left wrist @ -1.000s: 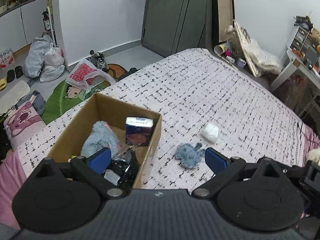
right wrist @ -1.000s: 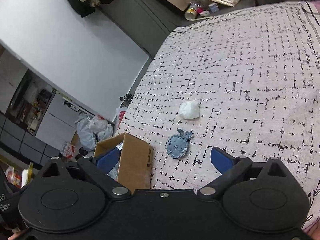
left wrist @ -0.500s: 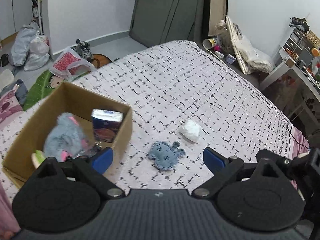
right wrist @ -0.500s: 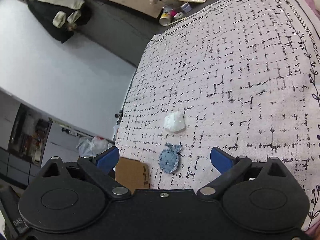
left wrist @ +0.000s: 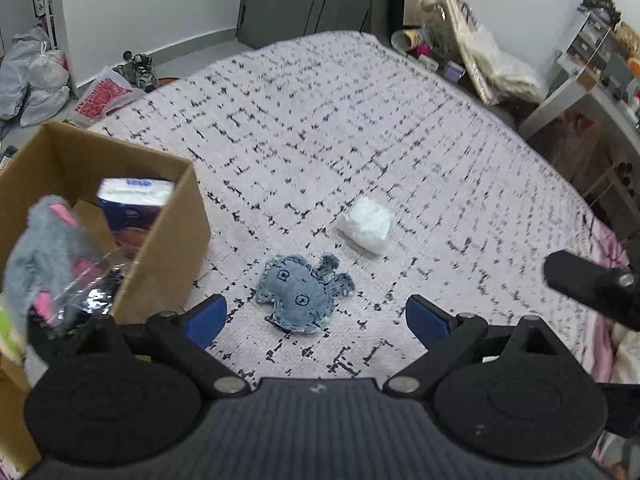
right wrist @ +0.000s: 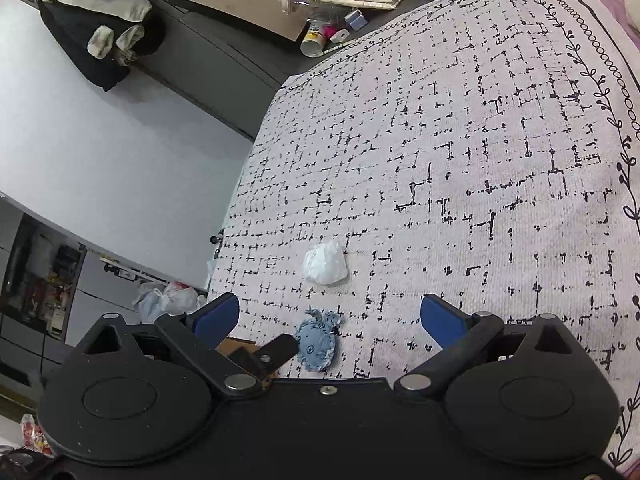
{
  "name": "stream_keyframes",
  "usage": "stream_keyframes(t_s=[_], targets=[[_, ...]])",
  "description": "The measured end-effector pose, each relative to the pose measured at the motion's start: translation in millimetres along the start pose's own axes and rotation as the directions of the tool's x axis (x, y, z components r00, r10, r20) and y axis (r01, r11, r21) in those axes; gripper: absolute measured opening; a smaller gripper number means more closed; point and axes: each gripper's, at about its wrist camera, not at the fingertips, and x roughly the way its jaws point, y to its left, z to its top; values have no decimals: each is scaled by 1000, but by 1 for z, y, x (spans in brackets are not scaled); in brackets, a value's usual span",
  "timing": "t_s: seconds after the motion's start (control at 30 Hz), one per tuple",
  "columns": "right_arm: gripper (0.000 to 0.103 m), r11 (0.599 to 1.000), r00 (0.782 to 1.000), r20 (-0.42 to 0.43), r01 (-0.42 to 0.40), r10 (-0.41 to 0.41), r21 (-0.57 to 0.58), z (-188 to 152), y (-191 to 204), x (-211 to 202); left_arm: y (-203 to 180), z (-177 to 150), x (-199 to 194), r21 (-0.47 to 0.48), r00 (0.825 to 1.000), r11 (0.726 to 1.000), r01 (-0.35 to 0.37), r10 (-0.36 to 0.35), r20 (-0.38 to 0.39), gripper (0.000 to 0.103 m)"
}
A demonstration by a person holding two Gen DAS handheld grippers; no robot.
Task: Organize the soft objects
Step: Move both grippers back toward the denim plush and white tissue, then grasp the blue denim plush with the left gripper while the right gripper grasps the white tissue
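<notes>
Denim toy (left wrist: 301, 297), a flat blue patch-stitched shape with frayed edges, lies on the pale grid-patterned bedspread (left wrist: 360, 128) and serves as the landmark for everything else. Just beyond the denim toy and slightly to its right sits a crumpled white wad (left wrist: 366, 225), near it but not touching. To the left of the denim toy stands an open cardboard box (left wrist: 168, 236), its near wall close to the toy with a strip of bedspread between them. Inside the box, farther left of the toy, a blue-and-white tissue pack (left wrist: 134, 208) stands upright against the wall, and a grey plush with pink parts (left wrist: 44, 240) leans beside a crinkled clear wrapper (left wrist: 88, 284).

The left gripper (left wrist: 316, 316) hovers over the denim toy with its blue-tipped fingers (left wrist: 208, 314) spread wide on either side, holding nothing; the toy lies between them, a little nearer the left one. In the right wrist view the right gripper (right wrist: 330, 314) is likewise spread wide and empty, with the denim toy (right wrist: 316, 344) low between its fingers (right wrist: 440, 316) and the white wad (right wrist: 325, 262) just past it. A dark bar of the other tool reaches to the toy's left edge in that view. To the right of the toy in the left view, a black part of the right tool juts in from the frame edge.
</notes>
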Motion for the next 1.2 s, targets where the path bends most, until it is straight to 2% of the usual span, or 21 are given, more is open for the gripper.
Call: stream_keyframes(t_s=[0.23, 0.53, 0.63, 0.7, 0.77, 0.83, 0.87, 1.2], targets=[[98, 1000, 1000, 1, 8, -8, 8, 7, -4, 13, -7, -1, 29, 35, 999, 999, -19, 20, -29, 96], [98, 1000, 1000, -11, 18, -18, -4, 6, -6, 26, -5, -2, 58, 33, 998, 999, -42, 44, -50, 95], [97, 1000, 1000, -17, 18, -18, 1, 6, -7, 33, 0, -1, 65, 15, 997, 999, -41, 42, -66, 84], [97, 1000, 1000, -17, 15, -16, -10, 6, -6, 39, 2, -2, 65, 13, 997, 999, -51, 51, -52, 63], [97, 1000, 1000, -15, 10, -10, -17, 6, -5, 42, 4, 1, 64, 17, 998, 999, -45, 46, -45, 48], [97, 1000, 1000, -11, 2, -2, -26, 6, -3, 45, 8, 5, 62, -10, 999, 1000, -16, 15, -52, 41], [97, 999, 1000, -7, 1, -1, -32, 6, -2, 46, 10, 7, 61, -19, 999, 1000, -6, 5, -52, 32], [93, 1000, 1000, 16, 17, -16, -26, 6, -2, 60, 21, 25, 27, -59, 997, 995, 81, -81, 3, 30]])
